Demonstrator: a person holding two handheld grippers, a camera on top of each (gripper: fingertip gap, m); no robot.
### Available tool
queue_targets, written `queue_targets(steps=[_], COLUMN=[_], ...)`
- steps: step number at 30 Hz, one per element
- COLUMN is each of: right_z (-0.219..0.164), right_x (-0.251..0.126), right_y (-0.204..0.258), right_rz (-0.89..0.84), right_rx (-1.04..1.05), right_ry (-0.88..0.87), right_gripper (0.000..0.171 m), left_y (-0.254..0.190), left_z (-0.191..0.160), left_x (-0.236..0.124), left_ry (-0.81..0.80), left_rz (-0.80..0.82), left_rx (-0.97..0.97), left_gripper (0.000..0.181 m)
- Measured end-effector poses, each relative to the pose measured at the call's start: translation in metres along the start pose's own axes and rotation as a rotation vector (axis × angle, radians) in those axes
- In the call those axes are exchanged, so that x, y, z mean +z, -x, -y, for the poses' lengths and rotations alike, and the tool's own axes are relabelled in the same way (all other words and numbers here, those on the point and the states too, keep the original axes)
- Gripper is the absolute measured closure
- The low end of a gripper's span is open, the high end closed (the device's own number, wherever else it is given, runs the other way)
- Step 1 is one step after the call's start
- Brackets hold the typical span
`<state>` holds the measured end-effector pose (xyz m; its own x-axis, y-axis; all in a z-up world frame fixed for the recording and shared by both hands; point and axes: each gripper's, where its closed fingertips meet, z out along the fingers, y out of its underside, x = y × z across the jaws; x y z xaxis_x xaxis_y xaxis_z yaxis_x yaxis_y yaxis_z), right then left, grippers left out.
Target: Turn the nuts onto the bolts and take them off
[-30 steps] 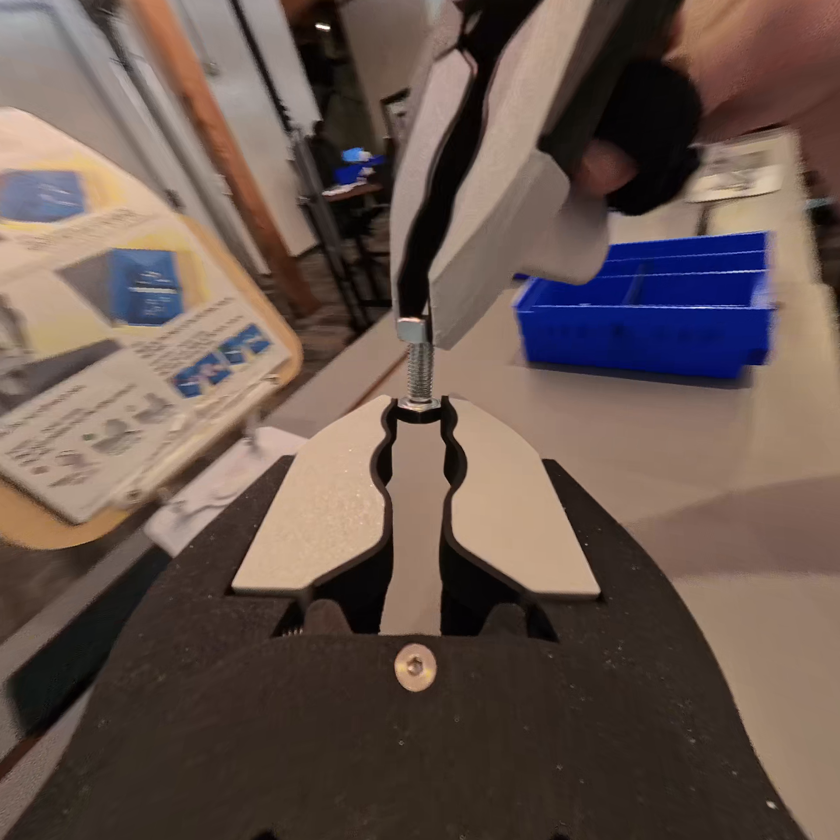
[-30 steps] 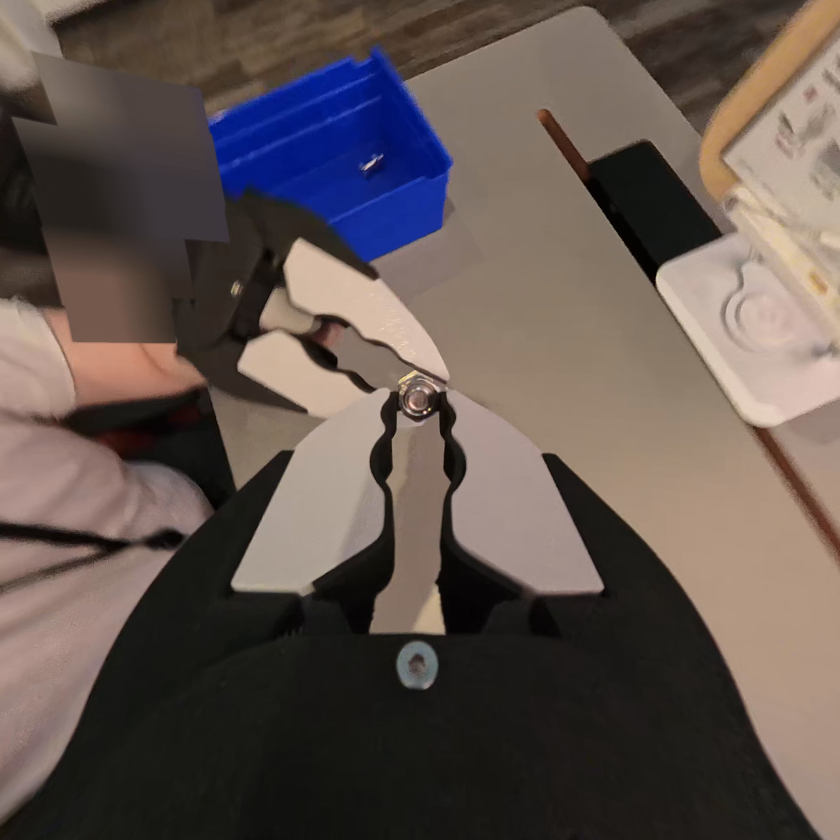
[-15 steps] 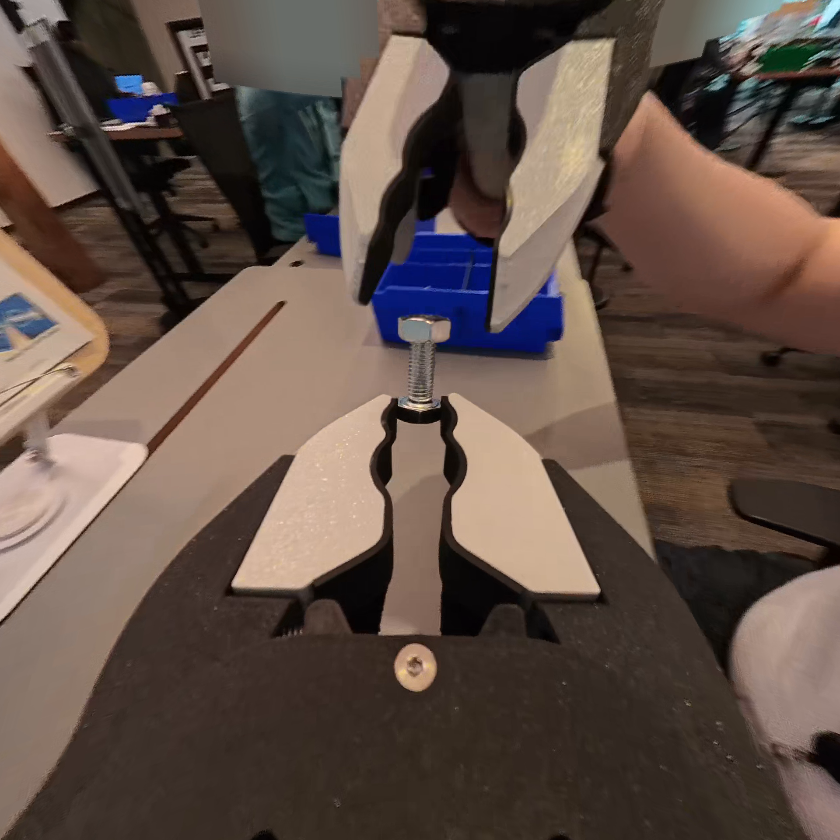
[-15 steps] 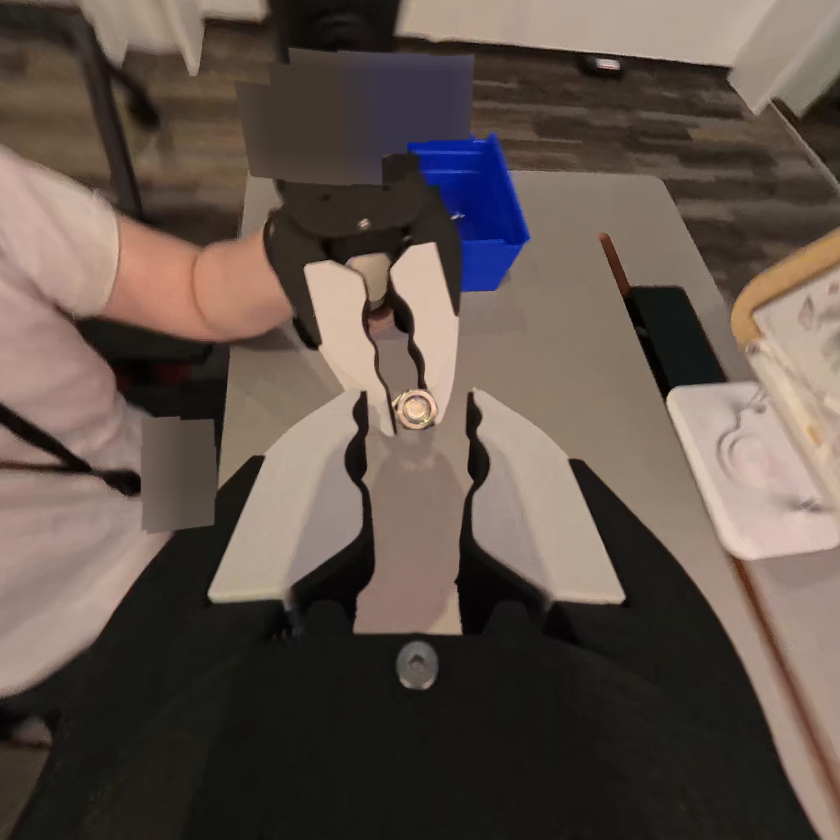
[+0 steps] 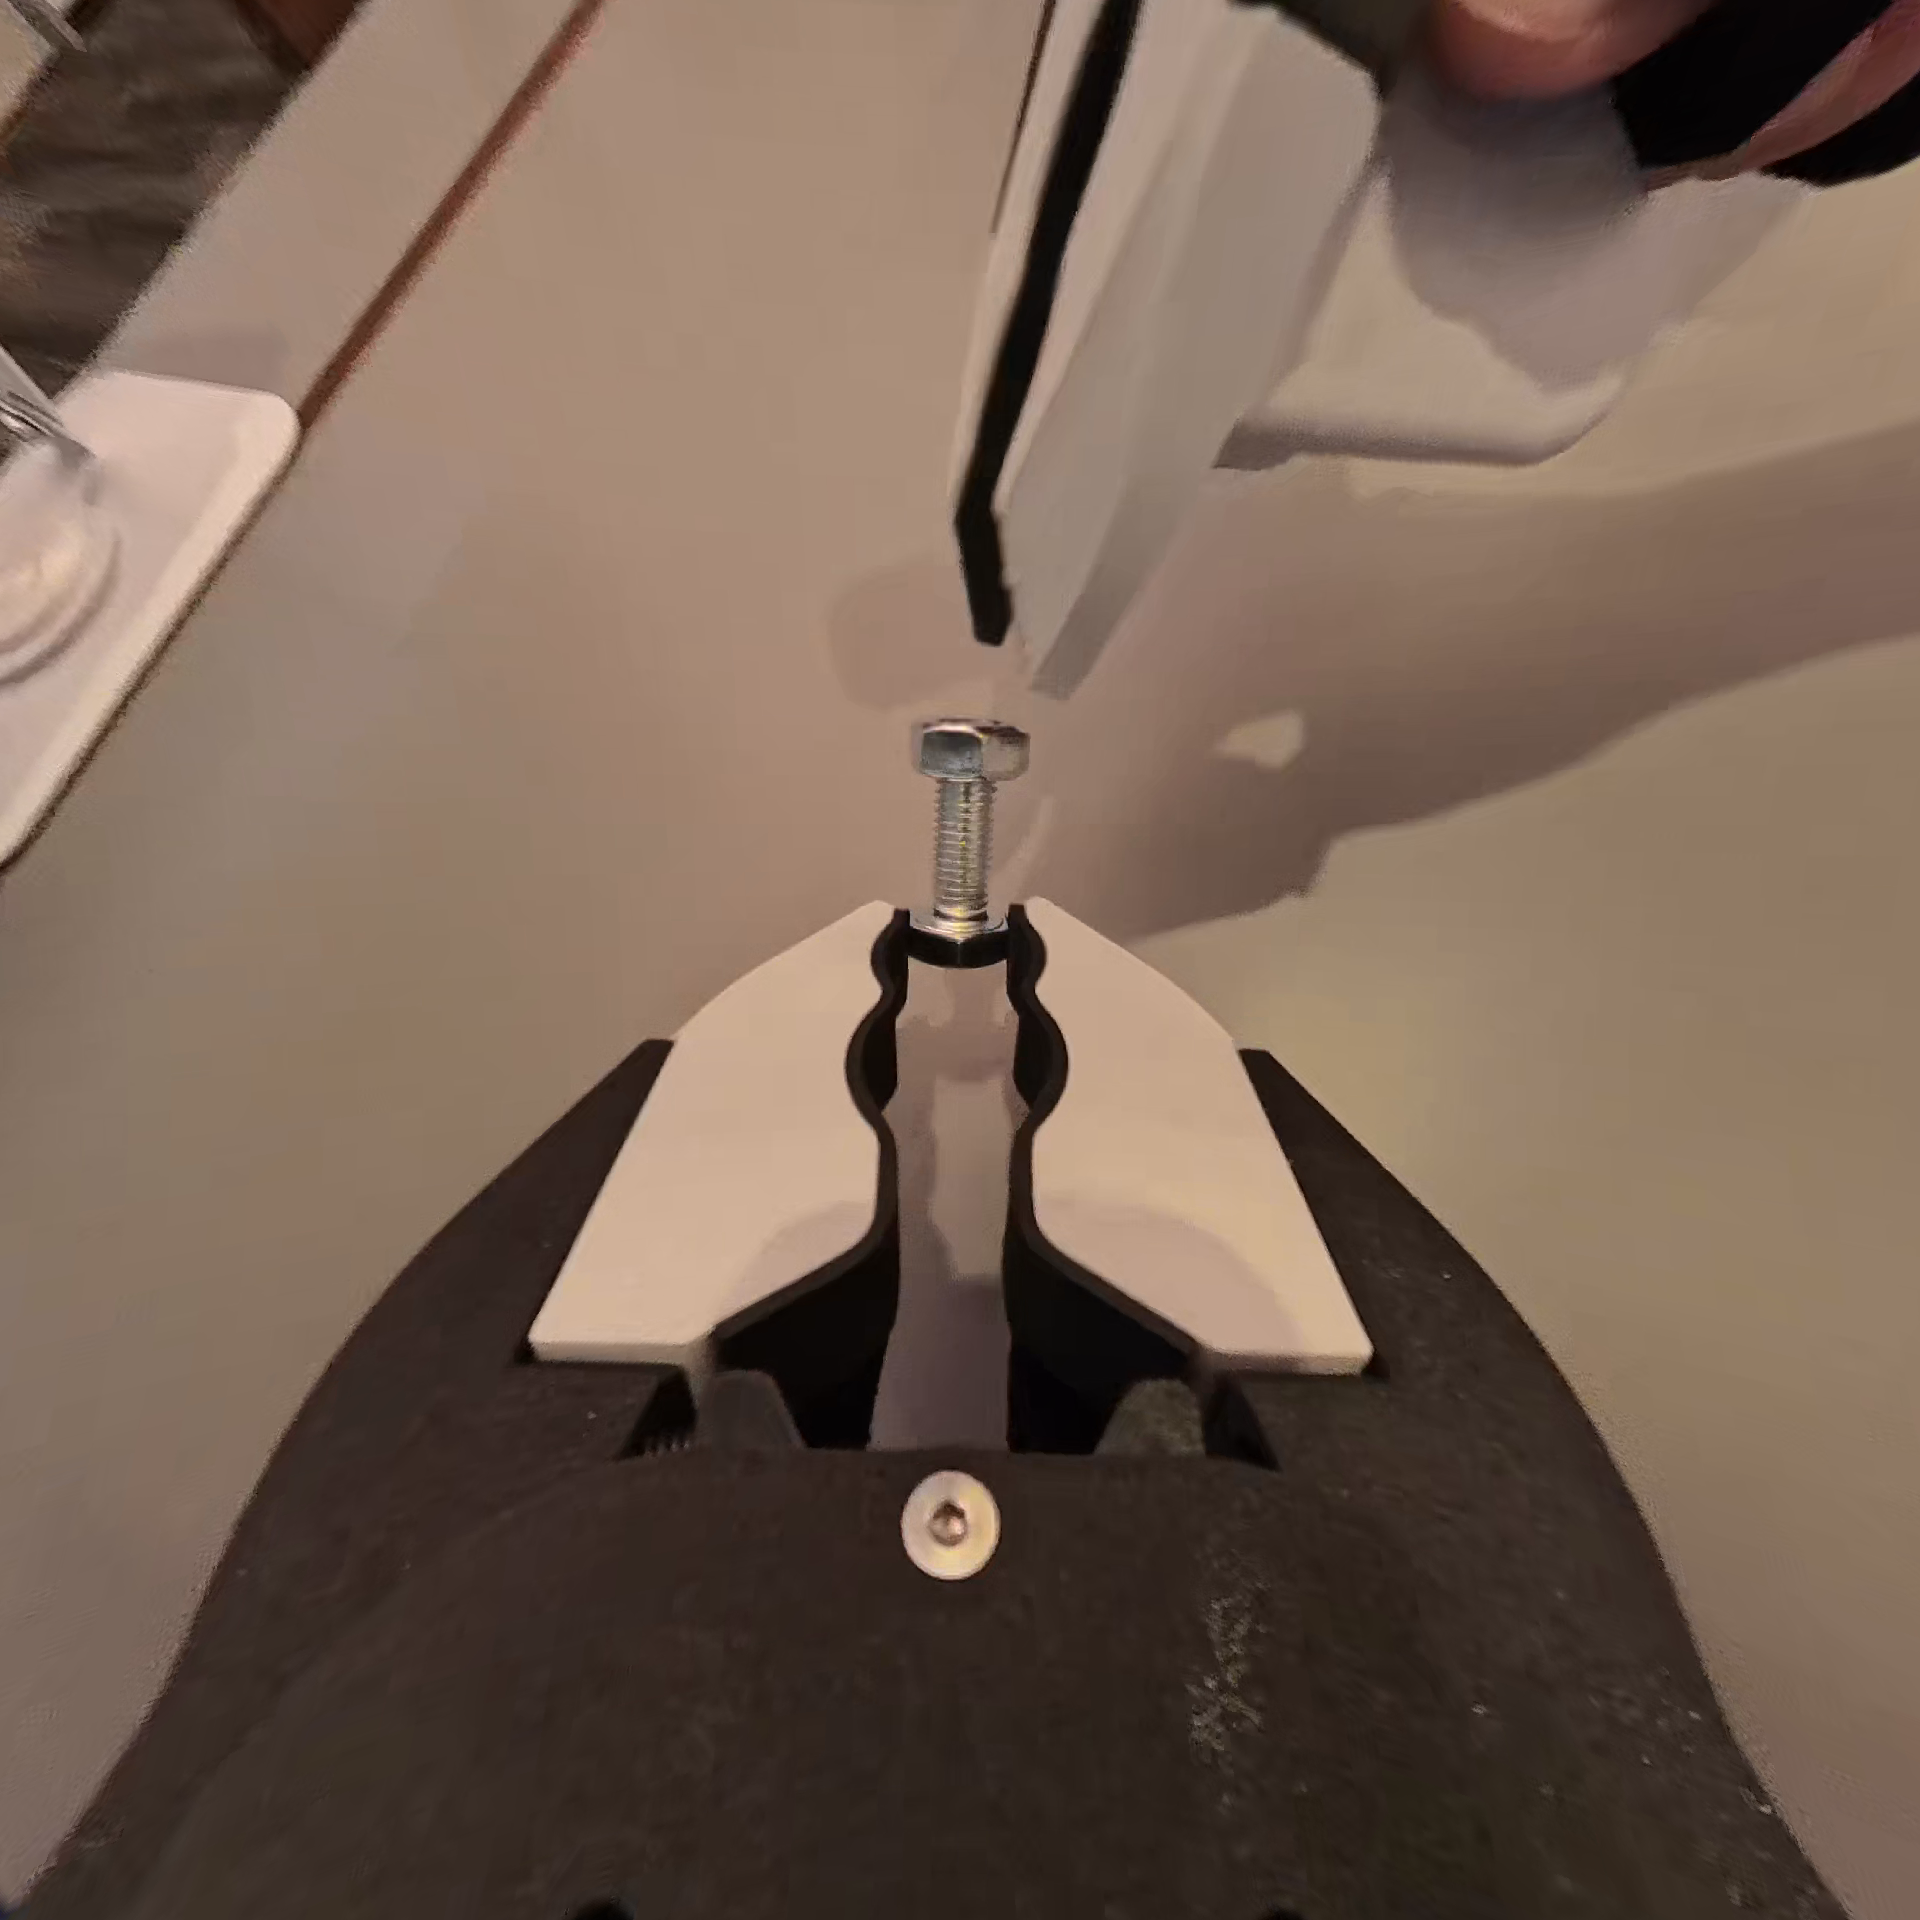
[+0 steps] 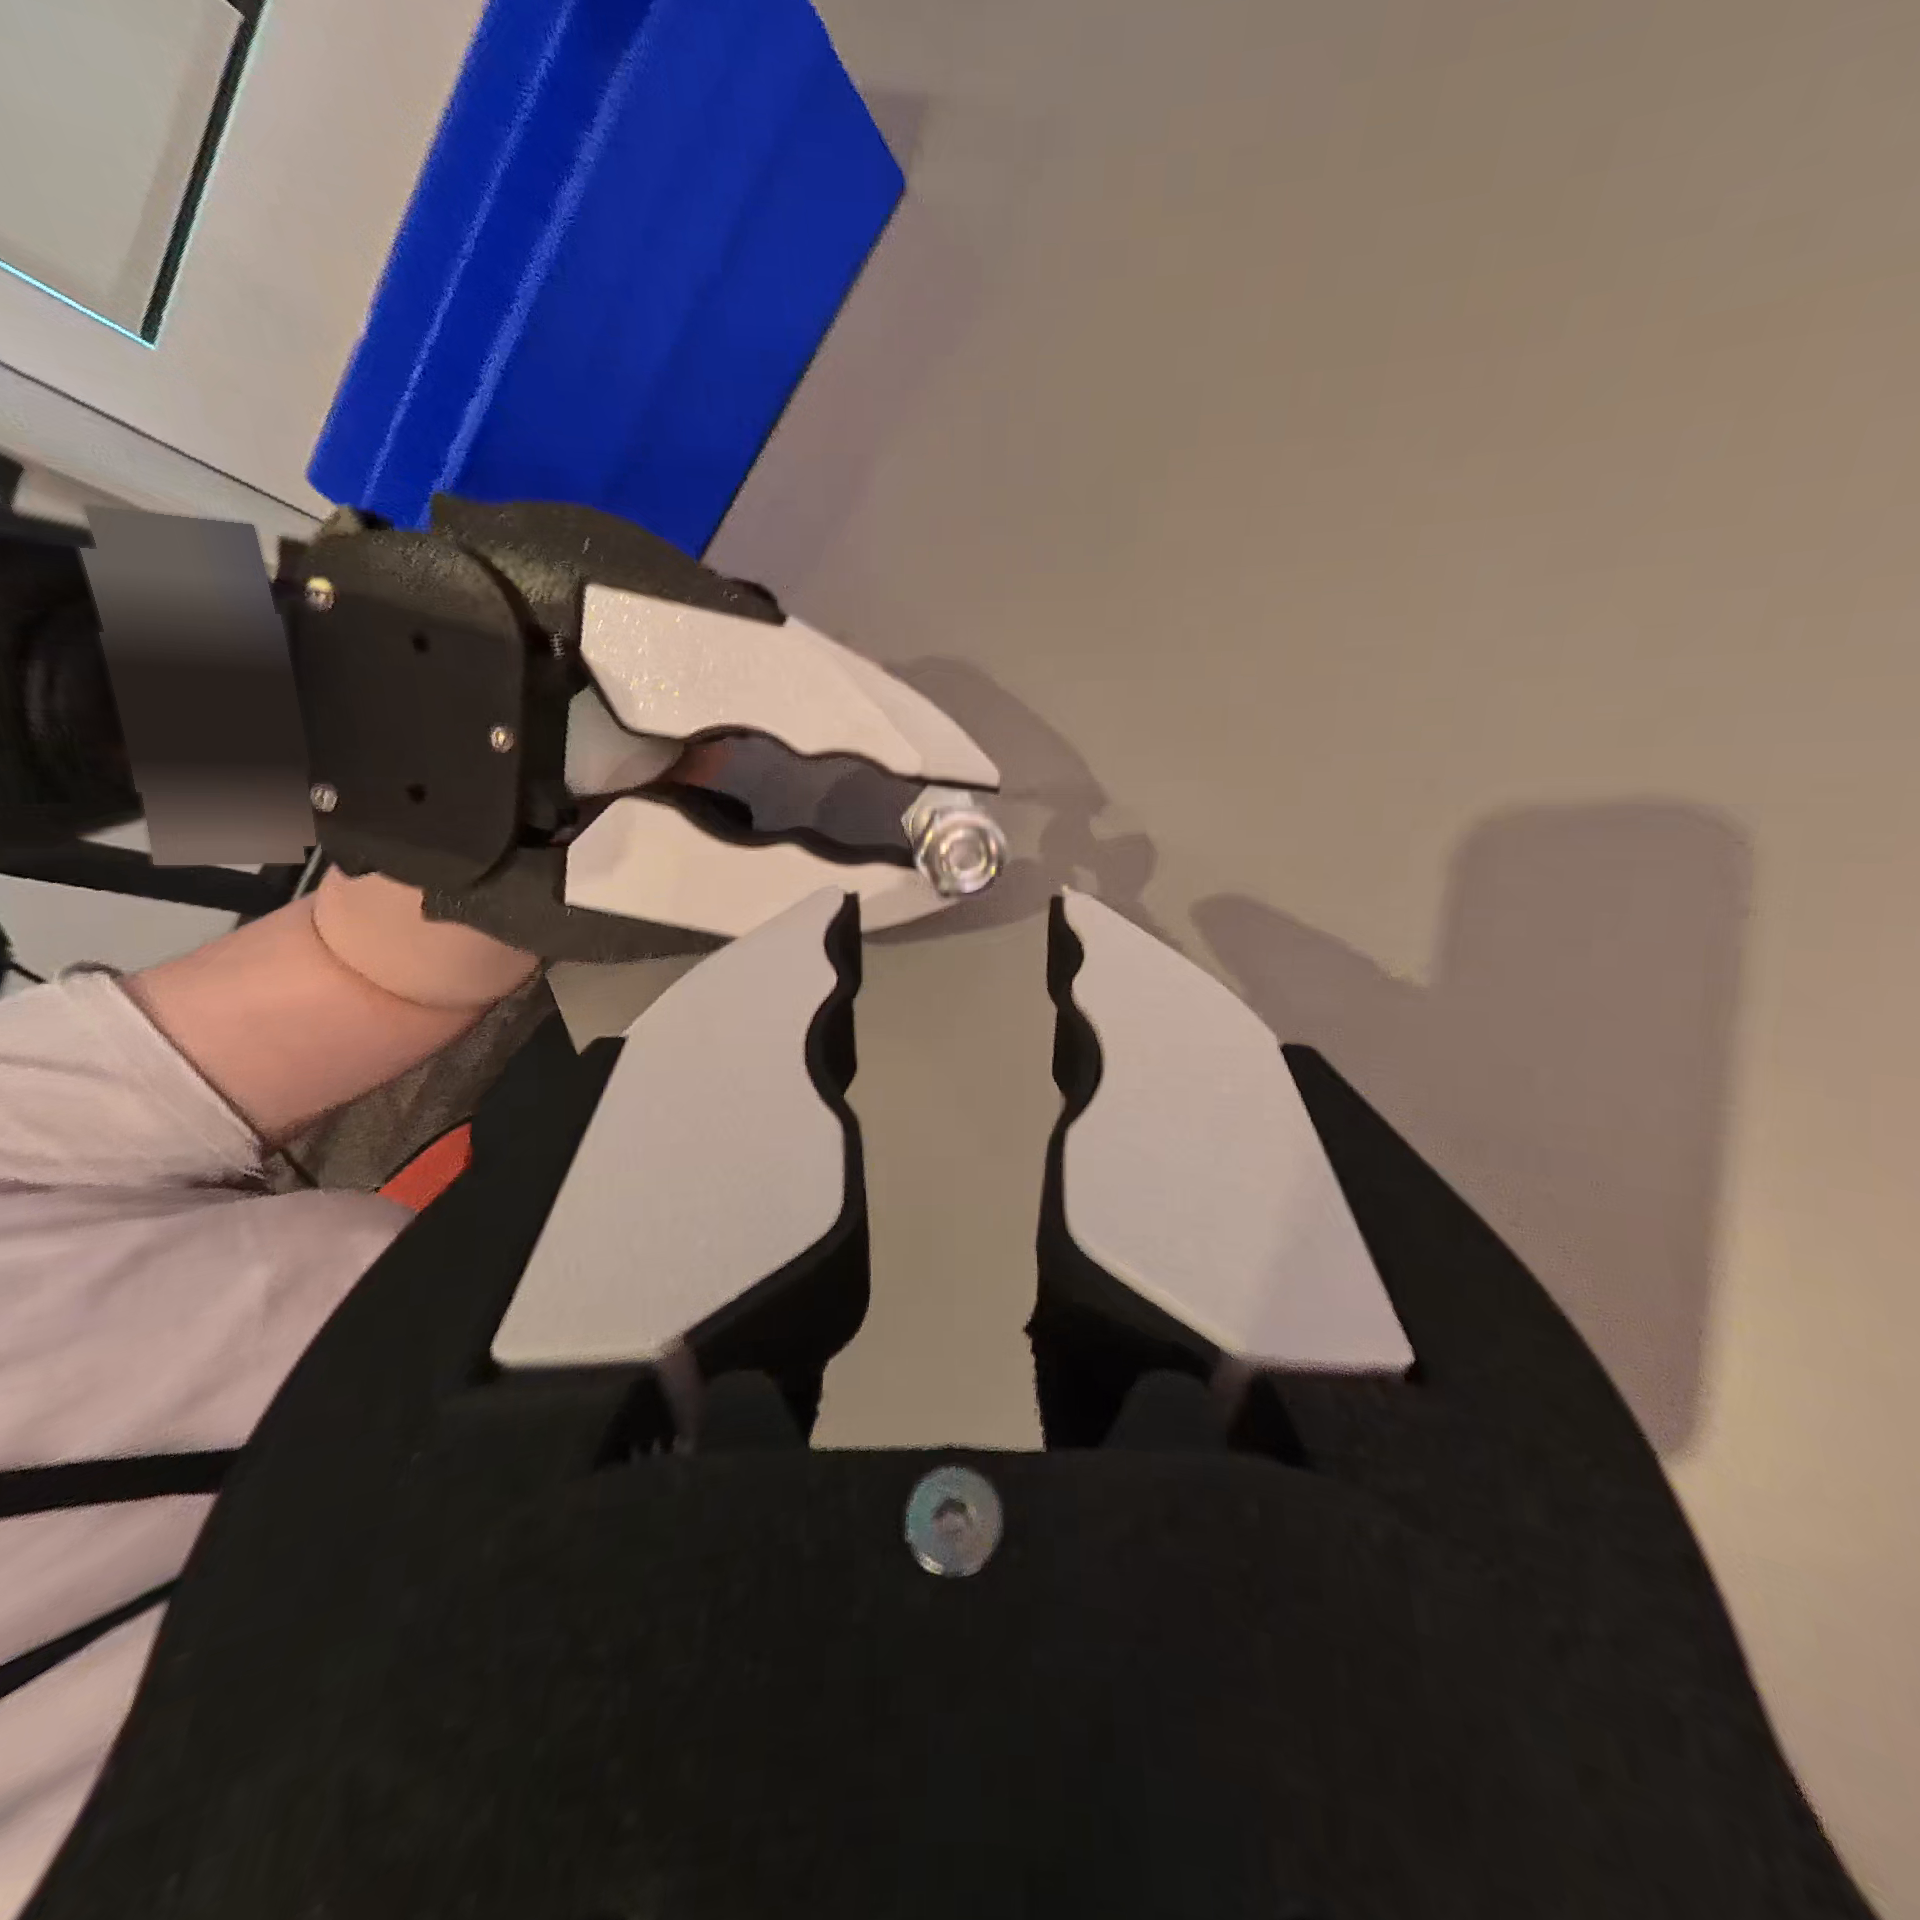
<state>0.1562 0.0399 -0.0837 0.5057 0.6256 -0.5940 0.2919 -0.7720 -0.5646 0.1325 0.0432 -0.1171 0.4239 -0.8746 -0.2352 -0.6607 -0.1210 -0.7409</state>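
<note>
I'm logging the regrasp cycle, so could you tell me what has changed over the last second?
The right gripper let go of the bolt head, opened and backed off; it now hovers just clear of it. The left gripper stayed shut on the nut at the bolt's lower end.

Dim warm light; soft shadows on table point(image 5: 582, 644); motion blur at edges; wide-angle distortion; centre sharp.

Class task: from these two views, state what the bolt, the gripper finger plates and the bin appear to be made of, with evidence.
Bolt: probably zinc-plated steel; bright silvery glint on threads. Finger plates: matte light grey with faint speckle, metal or plastic unclear. Bin: likely moulded plastic; uniform saturated blue.
</note>
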Motion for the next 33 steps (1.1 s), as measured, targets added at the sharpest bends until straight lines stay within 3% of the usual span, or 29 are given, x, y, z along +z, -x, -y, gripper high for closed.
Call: queue_targets(steps=[5, 6, 9, 12, 15, 17, 21, 25, 29, 33], right_z=[-0.006, -0.007, -0.006, -0.01, -0.017, -0.017, -0.015, -0.005, -0.012, -0.013], right_x=[0.026, 0.029, 0.03, 0.023, 0.009, 0.004, 0.005, 0.002, 0.004, 0.014], right_y=[-0.01, -0.01, -0.007, 0.001, 0.012, 0.013, 0.009, -0.009, -0.004, -0.005], right_rz=[0.01, 0.012, 0.015, 0.072, 0.137, 0.125, 0.11, 0.035, 0.135, 0.111], right_rx=[0.071, 0.064, -0.039, -0.348, -0.796, -0.888, -0.797, -0.41, 0.042, 0.137], right_ry=[0.068, 0.078, 0.093, 0.108, 0.033, -0.027, -0.063, -0.063, 0.015, 0.05], right_gripper=[0.14, 0.15, 0.153, 0.153, 0.153, 0.153, 0.143, 0.127, 0.13, 0.13], left_y=[-0.002, -0.003, -0.003, -0.012, -0.028, -0.028, -0.025, -0.013, -0.004, -0.003], left_z=[-0.014, -0.014, -0.014, -0.007, 0.006, 0.012, 0.007, 0.002, 0.002, 0.003], left_x=[0.009, 0.008, 0.006, 0.0, -0.01, -0.012, -0.007, -0.003, -0.003, -0.004], left_ry=[0.044, 0.043, 0.041, 0.001, -0.062, -0.092, -0.063, -0.037, -0.027, -0.031], left_rz=[0.006, 0.006, -0.012, -0.117, -0.267, -0.264, -0.172, -0.064, 0.0, 0.017], left_rx=[0.013, 0.018, 0.011, -0.029, -0.094, -0.105, -0.023, 0.021, 0.039, 0.048], left_gripper=[0.163, 0.163, 0.163, 0.163, 0.163, 0.163, 0.163, 0.163, 0.163, 0.163])
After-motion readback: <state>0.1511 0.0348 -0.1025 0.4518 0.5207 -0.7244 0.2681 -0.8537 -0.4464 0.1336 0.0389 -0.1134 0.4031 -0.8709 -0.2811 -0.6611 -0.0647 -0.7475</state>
